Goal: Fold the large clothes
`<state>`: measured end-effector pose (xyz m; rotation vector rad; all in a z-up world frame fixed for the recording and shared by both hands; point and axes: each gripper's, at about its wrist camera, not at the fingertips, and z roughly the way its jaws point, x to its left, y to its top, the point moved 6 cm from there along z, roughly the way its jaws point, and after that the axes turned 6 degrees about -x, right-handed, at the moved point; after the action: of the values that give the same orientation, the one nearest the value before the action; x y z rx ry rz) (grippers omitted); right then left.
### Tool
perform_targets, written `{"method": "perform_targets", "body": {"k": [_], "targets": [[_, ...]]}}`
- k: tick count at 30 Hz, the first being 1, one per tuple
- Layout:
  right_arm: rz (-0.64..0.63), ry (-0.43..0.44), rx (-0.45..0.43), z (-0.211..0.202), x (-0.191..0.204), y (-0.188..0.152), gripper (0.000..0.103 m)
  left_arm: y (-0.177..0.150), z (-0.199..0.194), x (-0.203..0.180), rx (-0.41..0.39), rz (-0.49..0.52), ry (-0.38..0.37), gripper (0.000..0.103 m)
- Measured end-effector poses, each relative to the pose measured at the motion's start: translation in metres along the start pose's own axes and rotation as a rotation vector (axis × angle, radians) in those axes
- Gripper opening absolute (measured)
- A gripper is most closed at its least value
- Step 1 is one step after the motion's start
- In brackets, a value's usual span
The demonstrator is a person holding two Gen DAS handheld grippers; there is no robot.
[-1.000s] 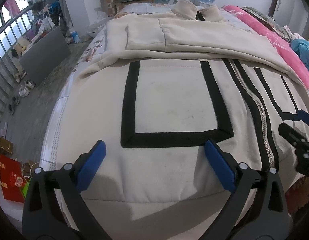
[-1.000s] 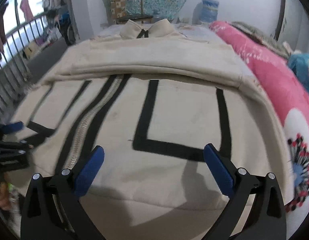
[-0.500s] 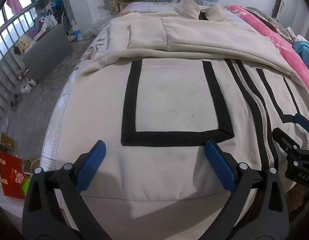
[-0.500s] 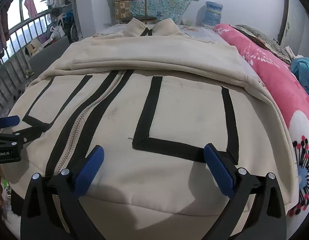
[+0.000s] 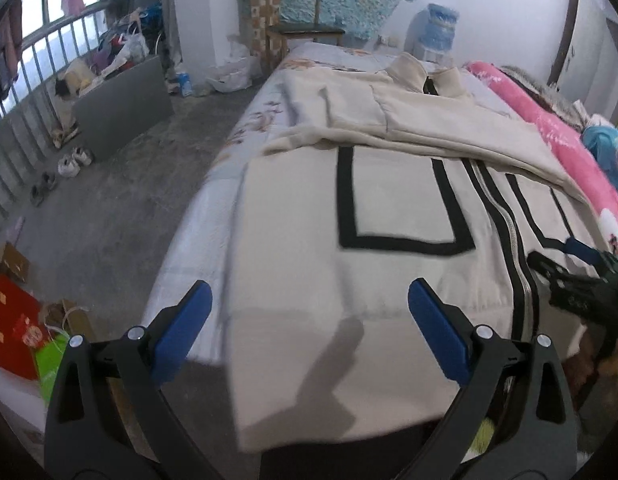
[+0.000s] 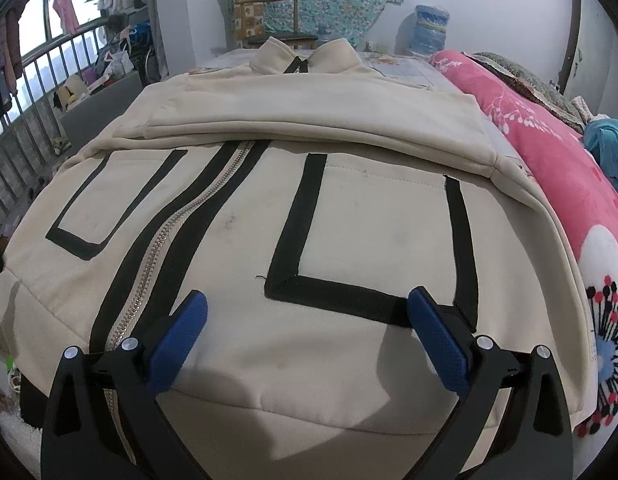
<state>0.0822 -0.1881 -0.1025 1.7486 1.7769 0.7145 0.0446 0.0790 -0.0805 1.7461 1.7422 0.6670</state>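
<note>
A large cream zip jacket (image 5: pixel 389 208) with black pocket outlines lies flat on the bed, collar at the far end, both sleeves folded across the chest; it also shows in the right wrist view (image 6: pixel 349 208). My left gripper (image 5: pixel 309 320) is open and empty above the jacket's bottom hem on its left half. My right gripper (image 6: pixel 305 328) is open and empty just above the hem on the right half. The right gripper also shows at the right edge of the left wrist view (image 5: pixel 565 268).
A pink flowered blanket (image 6: pixel 549 160) lies along the bed's right side. The concrete floor (image 5: pixel 121 208) to the left holds shoes, a grey board and red bags. A wooden chair (image 6: pixel 277 12) and a water bottle (image 6: pixel 429 28) stand beyond the bed's head.
My left gripper has pulled back and up and swung left, so more floor and the bed's left edge show. My right gripper has edged back slightly. The jacket has not moved.
</note>
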Motion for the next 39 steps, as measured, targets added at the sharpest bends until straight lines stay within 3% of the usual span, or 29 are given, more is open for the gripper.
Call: {"method": "perform_targets", "body": {"k": [3,7,11,14,18,26,30,35,39], "targets": [[-0.002,0.000,0.001,0.000,0.001,0.000,0.097,-0.018,-0.011,0.010,0.014,-0.006,-0.015,0.094],[-0.005,0.004,0.001,0.000,0.001,0.000,0.097,-0.041,-0.015,0.018,0.052,-0.039,-0.061,0.079],[-0.004,0.003,0.006,0.000,0.000,0.000,0.097,-0.061,-0.006,0.035,0.117,-0.139,-0.113,0.068],[-0.003,0.000,0.009,0.000,0.000,0.001,0.097,-0.071,0.002,0.045,0.152,-0.207,-0.164,0.066],[0.002,-0.005,0.013,0.001,0.000,0.002,0.097,-0.079,0.013,0.049,0.171,-0.261,-0.218,0.065],[0.011,-0.014,0.017,0.003,0.000,0.003,0.097,-0.077,0.016,0.039,0.176,-0.251,-0.278,0.040],[0.013,-0.016,0.011,0.003,0.000,0.002,0.097,-0.073,0.011,0.034,0.168,-0.207,-0.260,0.029],[0.016,-0.019,0.006,0.003,-0.001,0.002,0.097,-0.070,0.007,0.024,0.211,-0.123,-0.168,0.014],[0.019,-0.023,0.018,0.003,-0.001,0.002,0.097,-0.063,0.001,0.017,0.196,-0.083,-0.148,0.012]]}}
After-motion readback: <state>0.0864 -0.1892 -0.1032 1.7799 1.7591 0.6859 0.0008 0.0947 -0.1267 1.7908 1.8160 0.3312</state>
